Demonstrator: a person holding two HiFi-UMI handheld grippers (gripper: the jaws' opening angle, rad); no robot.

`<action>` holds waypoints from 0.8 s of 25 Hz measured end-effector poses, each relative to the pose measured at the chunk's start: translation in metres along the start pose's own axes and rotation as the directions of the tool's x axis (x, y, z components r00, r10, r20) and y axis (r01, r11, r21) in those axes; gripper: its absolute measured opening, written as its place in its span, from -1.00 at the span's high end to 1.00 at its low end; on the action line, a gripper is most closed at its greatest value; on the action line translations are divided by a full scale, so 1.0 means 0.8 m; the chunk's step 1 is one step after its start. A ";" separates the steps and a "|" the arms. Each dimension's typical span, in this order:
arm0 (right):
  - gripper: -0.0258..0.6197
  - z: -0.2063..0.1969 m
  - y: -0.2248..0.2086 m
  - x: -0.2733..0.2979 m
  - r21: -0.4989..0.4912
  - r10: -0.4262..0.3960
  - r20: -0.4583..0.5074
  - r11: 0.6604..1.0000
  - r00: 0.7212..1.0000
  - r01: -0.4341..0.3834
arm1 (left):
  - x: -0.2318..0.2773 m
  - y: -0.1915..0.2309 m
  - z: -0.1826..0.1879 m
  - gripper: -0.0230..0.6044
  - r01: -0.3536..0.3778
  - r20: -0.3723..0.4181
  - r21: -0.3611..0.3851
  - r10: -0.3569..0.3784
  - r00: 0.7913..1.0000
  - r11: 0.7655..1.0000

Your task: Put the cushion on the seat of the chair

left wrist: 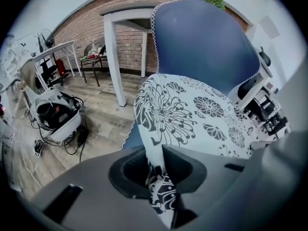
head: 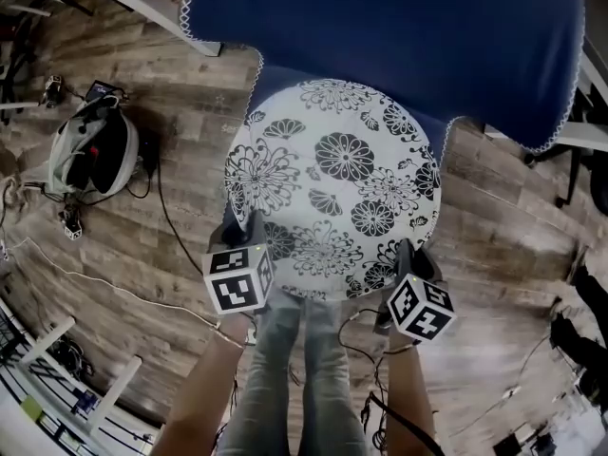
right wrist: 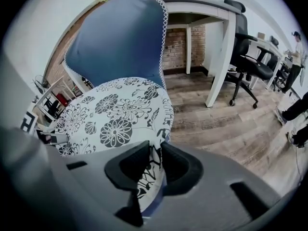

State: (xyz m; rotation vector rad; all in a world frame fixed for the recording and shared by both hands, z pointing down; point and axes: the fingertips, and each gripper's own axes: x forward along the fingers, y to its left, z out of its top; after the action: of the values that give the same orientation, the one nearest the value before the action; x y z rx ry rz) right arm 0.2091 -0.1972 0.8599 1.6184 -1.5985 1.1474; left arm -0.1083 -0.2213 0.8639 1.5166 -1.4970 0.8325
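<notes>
A round white cushion (head: pixel 332 188) with black flower print lies flat on the seat of the blue-covered chair (head: pixel 399 46). Its near edge overhangs toward me. My left gripper (head: pixel 245 231) is at the cushion's near-left rim. In the left gripper view the cushion's (left wrist: pixel 192 109) edge runs loosely between the parted jaws of the gripper (left wrist: pixel 155 153). My right gripper (head: pixel 408 255) is at the near-right rim. There too the cushion's (right wrist: pixel 115 114) edge hangs between the parted jaws of the gripper (right wrist: pixel 155 150), with a gap beside the cloth. The chair back (right wrist: pixel 120 37) rises behind.
A white and black device (head: pixel 90 150) with cables lies on the wood floor to the left. White table legs (left wrist: pixel 115 57) stand behind the chair. A black office chair (right wrist: pixel 250 66) and a person (right wrist: pixel 296 47) are at the far right. My legs (head: pixel 304 378) are below the cushion.
</notes>
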 end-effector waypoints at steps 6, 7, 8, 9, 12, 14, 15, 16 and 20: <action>0.54 0.002 -0.004 -0.006 -0.002 -0.010 -0.003 1.000 1.000 0.010 | -0.009 0.012 0.002 0.54 -0.012 0.022 -0.022 0.012 1.000 1.000; 0.50 0.003 -0.006 -0.008 -0.002 -0.011 -0.003 1.000 1.000 0.011 | -0.012 0.014 0.002 0.50 -0.012 0.026 -0.029 0.013 1.000 0.999; 0.46 0.004 -0.008 -0.010 -0.002 -0.012 -0.002 1.000 1.000 0.012 | -0.013 0.016 0.002 0.45 -0.013 0.029 -0.037 0.014 0.999 0.999; 0.43 0.004 -0.011 -0.011 -0.003 -0.013 -0.002 1.000 1.000 0.012 | -0.014 0.018 0.001 0.41 -0.013 0.032 -0.045 0.014 0.999 0.999; 0.37 0.002 -0.018 -0.016 -0.012 -0.024 -0.003 1.000 1.000 0.024 | -0.020 0.021 -0.003 0.33 -0.017 0.037 -0.054 0.019 0.999 0.998; 0.34 0.001 -0.022 -0.024 -0.009 -0.034 0.004 0.999 0.999 0.034 | -0.029 0.024 -0.003 0.31 -0.020 0.051 -0.061 0.023 0.998 0.998; 0.34 0.002 -0.024 -0.029 -0.002 -0.037 0.010 0.999 0.999 0.037 | -0.036 0.025 -0.003 0.29 -0.021 0.061 -0.068 0.025 0.998 0.997; 0.33 0.003 -0.025 -0.035 0.008 -0.038 0.018 0.999 0.999 0.038 | -0.043 0.026 -0.002 0.29 -0.020 0.071 -0.076 0.025 0.997 0.997; 0.27 0.014 -0.024 -0.075 0.050 -0.032 0.058 0.998 0.998 0.029 | -0.086 0.025 0.002 0.26 -0.002 0.097 -0.110 0.012 0.995 0.994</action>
State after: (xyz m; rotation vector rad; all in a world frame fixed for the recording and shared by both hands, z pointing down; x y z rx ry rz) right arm 0.2355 -0.1762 0.8058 1.7166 -1.5888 1.1410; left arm -0.1332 -0.1914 0.8039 1.4897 -1.5932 0.6773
